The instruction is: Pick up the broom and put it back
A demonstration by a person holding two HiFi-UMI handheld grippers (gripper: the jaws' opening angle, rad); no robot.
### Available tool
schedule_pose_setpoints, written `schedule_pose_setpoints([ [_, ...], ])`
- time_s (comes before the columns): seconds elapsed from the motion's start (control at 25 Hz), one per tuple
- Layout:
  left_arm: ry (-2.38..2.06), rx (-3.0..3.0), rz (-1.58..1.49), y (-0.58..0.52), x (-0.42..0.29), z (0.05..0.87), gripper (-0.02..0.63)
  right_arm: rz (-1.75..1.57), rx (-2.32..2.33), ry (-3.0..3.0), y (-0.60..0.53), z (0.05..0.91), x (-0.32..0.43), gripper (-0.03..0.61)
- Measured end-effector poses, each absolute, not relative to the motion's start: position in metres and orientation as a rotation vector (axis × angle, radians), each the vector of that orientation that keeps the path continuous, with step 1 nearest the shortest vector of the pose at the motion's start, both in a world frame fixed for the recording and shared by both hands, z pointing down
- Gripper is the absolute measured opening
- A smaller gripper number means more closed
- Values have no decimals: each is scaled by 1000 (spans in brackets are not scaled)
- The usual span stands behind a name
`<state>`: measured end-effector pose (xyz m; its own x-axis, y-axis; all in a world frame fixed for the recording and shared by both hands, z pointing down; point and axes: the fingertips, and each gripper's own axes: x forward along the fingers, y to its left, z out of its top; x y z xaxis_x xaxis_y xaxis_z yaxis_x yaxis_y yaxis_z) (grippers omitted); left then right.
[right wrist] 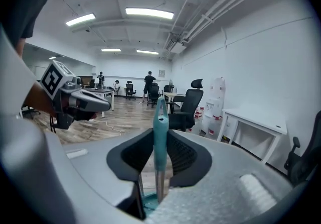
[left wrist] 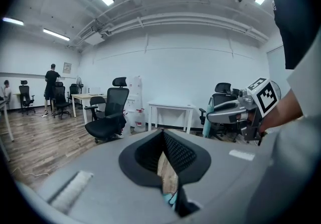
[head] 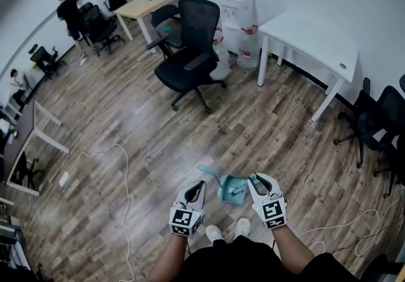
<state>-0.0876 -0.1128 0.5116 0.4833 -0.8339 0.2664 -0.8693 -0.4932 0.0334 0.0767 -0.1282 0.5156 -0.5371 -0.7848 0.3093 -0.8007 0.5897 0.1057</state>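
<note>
**Teal broom handle pinched upright in the right gripper**

The wood-plank floor [head: 126, 122] runs across the whole room, brown and streaky. A white rectangular desk [head: 316, 34] stands by the far wall. Near it are a black mesh-backed office chair [head: 190, 53] on castors and a white water dispenser [head: 235, 9] with red-marked parts. A thin white cable [head: 123, 173] snakes over the planks.

A teal plastic dustpan [head: 231, 189], scoop-shaped, shows low between the two grippers, just ahead of the person's shoes. The broom [right wrist: 160, 127] has a slim teal handle with a hanging loop at its top and a metal shaft below. It stands upright in the right gripper [head: 258, 181], whose dark ribbed fingers [right wrist: 183, 155] are partly spread and pinch the handle from both sides.

The left gripper [head: 201, 184] hangs level beside it. Its fingers [left wrist: 180, 152] meet at the tips with nothing between them. Each gripper carries a cube of black-and-white square markers.
</note>
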Motion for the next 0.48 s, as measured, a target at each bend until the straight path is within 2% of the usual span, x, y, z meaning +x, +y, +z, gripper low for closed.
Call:
schedule_pose_setpoints([
  [0.48,-1468,2662,224,-134,-74,473,19,-100,1434,-2564,-160,425,79,89],
])
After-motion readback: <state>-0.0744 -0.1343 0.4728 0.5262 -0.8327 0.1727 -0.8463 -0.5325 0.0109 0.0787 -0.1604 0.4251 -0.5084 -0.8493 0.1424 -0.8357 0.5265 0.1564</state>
